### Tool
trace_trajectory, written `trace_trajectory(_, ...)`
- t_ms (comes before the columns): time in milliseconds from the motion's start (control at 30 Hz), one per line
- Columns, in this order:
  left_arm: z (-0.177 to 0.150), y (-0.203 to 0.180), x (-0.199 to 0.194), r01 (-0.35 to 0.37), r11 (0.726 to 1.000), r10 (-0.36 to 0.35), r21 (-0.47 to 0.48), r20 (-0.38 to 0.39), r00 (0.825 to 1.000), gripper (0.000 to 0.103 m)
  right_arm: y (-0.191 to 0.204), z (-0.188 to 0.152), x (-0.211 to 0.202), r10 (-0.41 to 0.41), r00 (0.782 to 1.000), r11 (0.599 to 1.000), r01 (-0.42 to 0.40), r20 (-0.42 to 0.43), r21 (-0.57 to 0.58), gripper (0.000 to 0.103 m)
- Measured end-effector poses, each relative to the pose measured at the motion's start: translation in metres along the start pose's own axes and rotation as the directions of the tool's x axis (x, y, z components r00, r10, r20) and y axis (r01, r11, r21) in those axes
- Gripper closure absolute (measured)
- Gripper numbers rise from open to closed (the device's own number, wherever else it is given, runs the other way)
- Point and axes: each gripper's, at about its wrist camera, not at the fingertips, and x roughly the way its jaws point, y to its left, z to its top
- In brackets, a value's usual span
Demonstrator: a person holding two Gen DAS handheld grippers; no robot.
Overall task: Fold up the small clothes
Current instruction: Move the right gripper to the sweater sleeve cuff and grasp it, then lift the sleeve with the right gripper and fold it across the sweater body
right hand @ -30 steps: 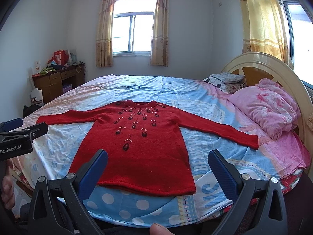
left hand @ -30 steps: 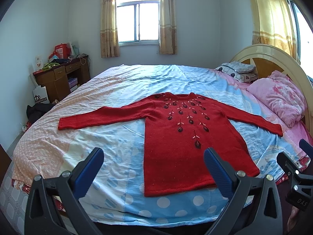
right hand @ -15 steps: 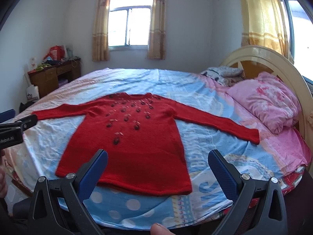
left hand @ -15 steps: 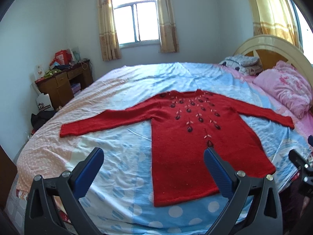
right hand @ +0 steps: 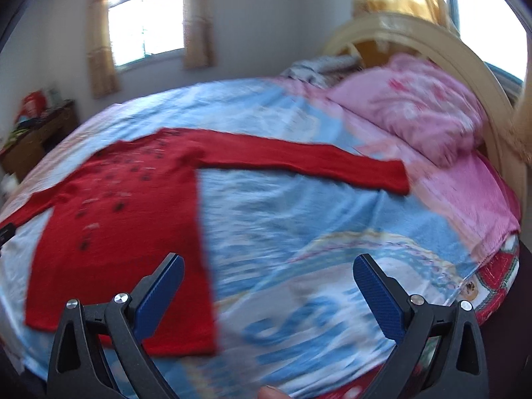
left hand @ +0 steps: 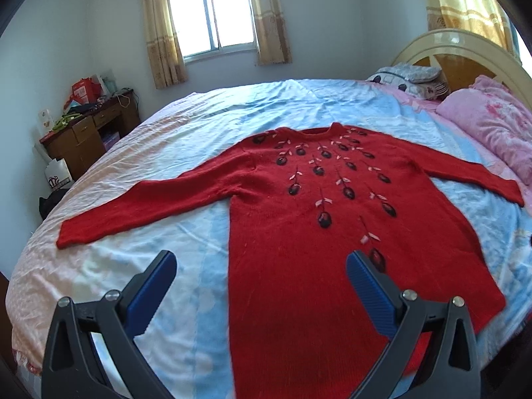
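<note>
- Across the middle of the bed [left hand: 206, 126], the red sweater [left hand: 326, 232] lies flat, sleeves spread toward both side edges.
- Left gripper [left hand: 261, 267] and right gripper [right hand: 267, 271] both hang wide open, holding nothing.
- I'd pinch each cuff, then fold the sleeves inward evenly.

White walls [left hand: 332, 33] enclose a bedroom lit by daylight from a curtained window [left hand: 212, 16] on the far wall. A wooden desk [left hand: 89, 133] stands in the left corner. The bed [left hand: 186, 126] has a blue and pink sheet, a cream headboard [left hand: 465, 46] and a pink pillow [left hand: 492, 126].
</note>
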Motion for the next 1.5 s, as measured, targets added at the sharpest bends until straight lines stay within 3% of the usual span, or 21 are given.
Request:
trace_trajectory(133, 0.003, -0.006, 0.036, -0.032, 0.999, 0.033, 0.025, -0.044, 0.998, 0.000, -0.048, 0.020, 0.041, -0.044, 0.997, 0.994, 0.051, -0.069, 0.092, 0.016)
trace_trajectory(433, 0.015, 0.000, 0.078, -0.134, 0.989, 0.138, 0.067, -0.066, 0.988, 0.000, -0.155, 0.070, 0.109, -0.107, 0.984, 0.933, 0.149, -0.142, 0.329, 0.028)
trace_trajectory(767, 0.023, 0.019, 0.106, -0.187, 0.981, 0.191, 0.046, -0.095, 0.977, 0.000, -0.203, 0.100, 0.169, -0.156, 0.963, 0.893, 0.232, -0.219, 0.385, 0.033)
trace_trajectory(867, 0.024, 0.027, 0.113, -0.196, 0.980, 0.199, 0.033, -0.105, 0.974, 0.000, -0.208, 0.102, 0.183, -0.144, 0.961, 0.888, 0.230, -0.235, 0.397, 0.036)
trace_trajectory(967, 0.025, 0.036, 0.117, -0.207, 0.978, 0.207, 0.015, -0.114, 0.972, 0.000, -0.202, 0.105, 0.191, -0.145, 0.962, 0.899, 0.225, -0.230, 0.377, 0.046)
trace_trajectory(1033, 0.025, 0.042, 0.118, -0.207, 0.978, 0.205, 0.000, -0.118, 0.972, 0.000, -0.192, 0.110, 0.193, -0.116, 0.968, 0.921, 0.188, -0.220, 0.342, 0.078)
trace_trajectory(1100, 0.024, 0.046, 0.118, -0.209, 0.978, 0.206, -0.011, -0.119, 0.971, 0.000, -0.186, 0.114, 0.195, -0.092, 0.970, 0.928, 0.166, -0.227, 0.335, 0.092)
trace_trajectory(1300, 0.025, 0.064, 0.114, -0.221, 0.975, 0.216, -0.038, -0.098, 0.971, 0.000, -0.167, 0.132, 0.184, -0.099, 0.973, 0.936, 0.162, -0.208, 0.312, 0.094)
trace_trajectory(1500, 0.026, 0.084, 0.117, -0.257, 0.965, 0.253, -0.048, -0.078, 0.964, 0.000, -0.135, 0.163, 0.159, -0.089, 0.986, 0.954, 0.124, -0.138, 0.274, 0.095)
